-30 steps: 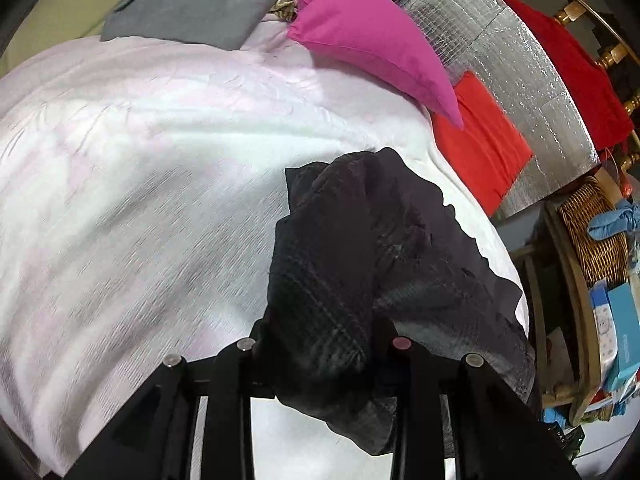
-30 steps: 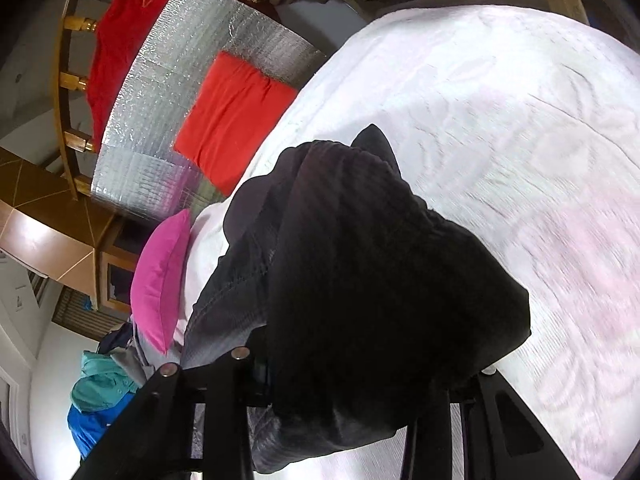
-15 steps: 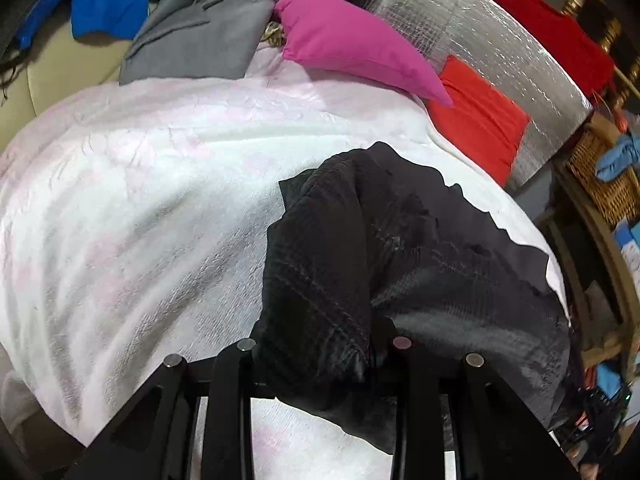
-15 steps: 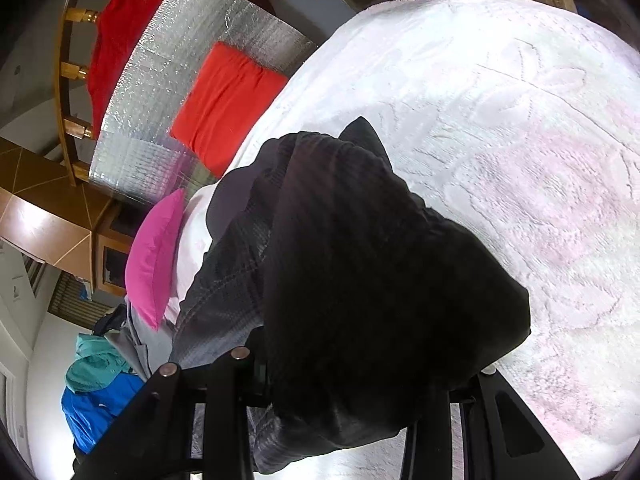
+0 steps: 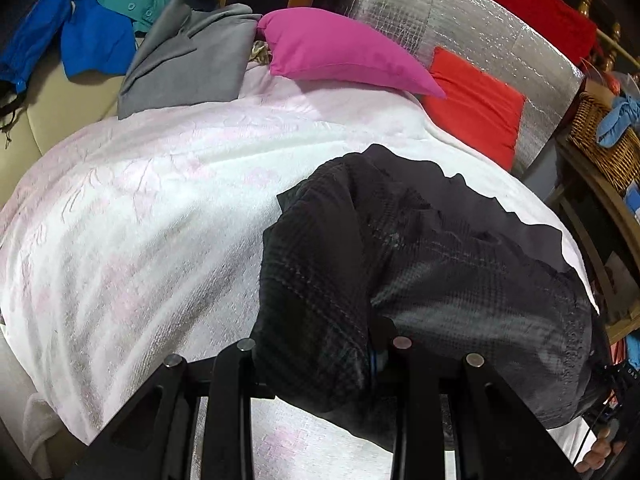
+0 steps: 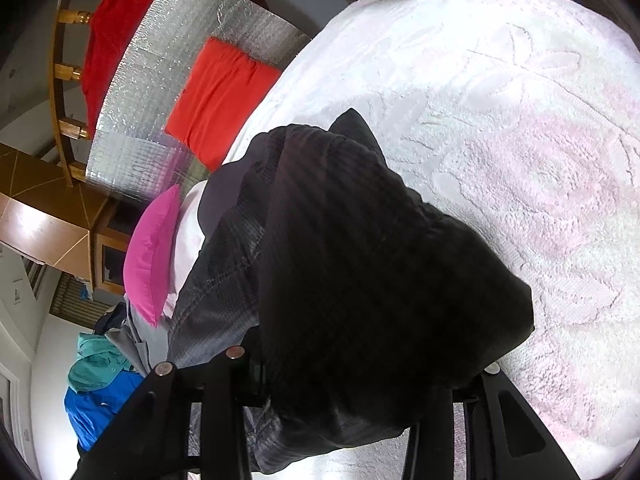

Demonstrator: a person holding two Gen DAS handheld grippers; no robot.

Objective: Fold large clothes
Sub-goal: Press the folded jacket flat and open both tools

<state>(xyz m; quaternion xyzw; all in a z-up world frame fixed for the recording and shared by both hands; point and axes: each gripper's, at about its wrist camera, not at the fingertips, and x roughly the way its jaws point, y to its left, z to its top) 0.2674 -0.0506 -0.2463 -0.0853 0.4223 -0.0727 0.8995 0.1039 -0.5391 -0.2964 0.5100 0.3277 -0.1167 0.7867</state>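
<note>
A dark grey and black checked garment (image 5: 420, 264) is bunched up and held above a white and pale pink embossed bedspread (image 5: 140, 220). My left gripper (image 5: 324, 350) is shut on a thick fold of it, and the cloth drapes over and hides the fingertips. In the right wrist view the same garment (image 6: 360, 280) hangs over my right gripper (image 6: 360, 364), which is shut on it; its far tip rests on the bedspread (image 6: 540, 160). The two grippers hold it close together.
A magenta pillow (image 5: 340, 54) and a red cushion (image 5: 476, 108) lie at the head of the bed against a silver foil panel (image 5: 472, 28). Grey (image 5: 188, 56), blue (image 5: 80, 36) and teal clothes are piled at the far left. A wicker basket (image 5: 604, 140) stands at the right.
Both grippers have pulled back and risen a little, still holding the garment. More of the bed head and the clothes pile shows in the left wrist view.
</note>
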